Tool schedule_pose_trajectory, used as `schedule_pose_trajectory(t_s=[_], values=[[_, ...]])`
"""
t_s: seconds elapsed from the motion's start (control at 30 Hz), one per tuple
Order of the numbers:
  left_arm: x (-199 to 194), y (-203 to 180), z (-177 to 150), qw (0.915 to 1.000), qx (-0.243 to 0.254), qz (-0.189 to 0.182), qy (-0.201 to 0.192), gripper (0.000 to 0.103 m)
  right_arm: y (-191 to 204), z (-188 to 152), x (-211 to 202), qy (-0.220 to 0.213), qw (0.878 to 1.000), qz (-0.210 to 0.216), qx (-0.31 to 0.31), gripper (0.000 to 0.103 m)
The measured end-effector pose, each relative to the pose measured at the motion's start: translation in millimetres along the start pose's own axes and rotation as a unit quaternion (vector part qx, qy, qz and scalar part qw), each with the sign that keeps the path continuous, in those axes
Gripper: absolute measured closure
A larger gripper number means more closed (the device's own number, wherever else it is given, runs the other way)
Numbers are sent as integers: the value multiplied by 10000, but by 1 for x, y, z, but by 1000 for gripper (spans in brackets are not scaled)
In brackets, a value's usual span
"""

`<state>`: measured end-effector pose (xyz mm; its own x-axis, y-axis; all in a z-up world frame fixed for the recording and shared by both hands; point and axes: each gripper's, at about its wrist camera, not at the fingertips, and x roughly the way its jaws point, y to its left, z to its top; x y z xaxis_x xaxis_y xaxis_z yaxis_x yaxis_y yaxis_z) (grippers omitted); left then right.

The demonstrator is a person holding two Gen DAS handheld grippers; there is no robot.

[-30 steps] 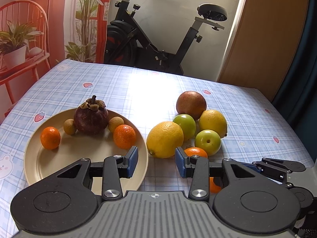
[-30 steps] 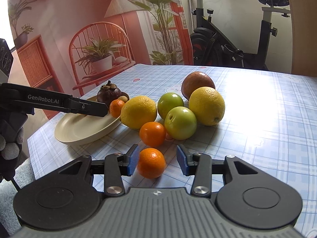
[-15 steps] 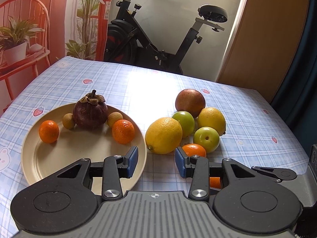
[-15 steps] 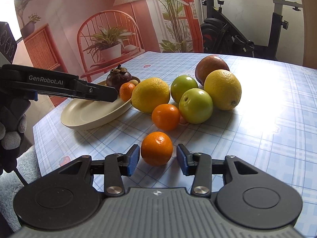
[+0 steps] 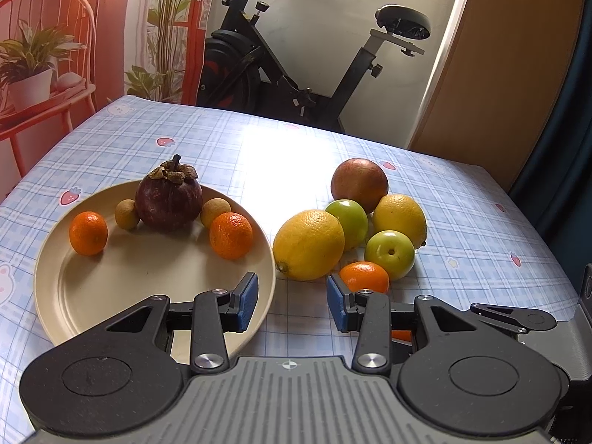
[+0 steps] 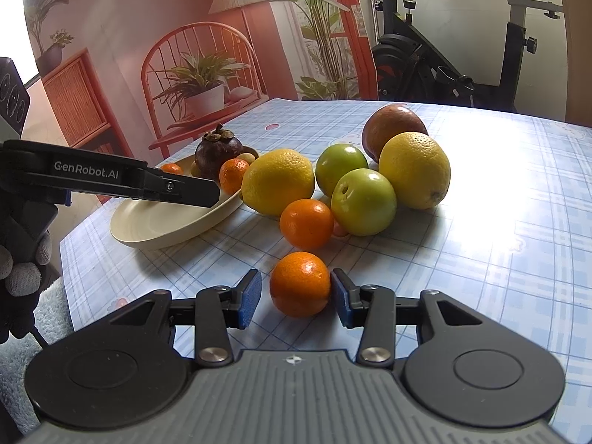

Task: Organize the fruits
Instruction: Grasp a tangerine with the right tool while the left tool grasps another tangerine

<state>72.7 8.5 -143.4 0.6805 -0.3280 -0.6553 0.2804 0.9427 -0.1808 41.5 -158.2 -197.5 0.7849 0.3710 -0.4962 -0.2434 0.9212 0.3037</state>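
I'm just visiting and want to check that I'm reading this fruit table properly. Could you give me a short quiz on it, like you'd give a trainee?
1. True or false: the mangosteen is on the plate.
2. Which fruit sits between the fingers of the right tool? A. lemon B. tangerine C. mangosteen
3. How many green apples lie on the cloth beside the plate?

Key: 1 true; 2 B; 3 two.
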Motion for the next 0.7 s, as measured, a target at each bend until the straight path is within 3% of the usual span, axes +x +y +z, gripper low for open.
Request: schedule_pose_trajectory(t_s=[0.4, 0.7], values=[[1, -2, -4, 10000, -21, -43, 41, 59, 13, -6, 2, -55, 9989, -279, -366, 61], [3, 1, -6, 9999, -71, -46, 92, 59, 9, -6, 1, -105, 9991, -301, -277, 65]])
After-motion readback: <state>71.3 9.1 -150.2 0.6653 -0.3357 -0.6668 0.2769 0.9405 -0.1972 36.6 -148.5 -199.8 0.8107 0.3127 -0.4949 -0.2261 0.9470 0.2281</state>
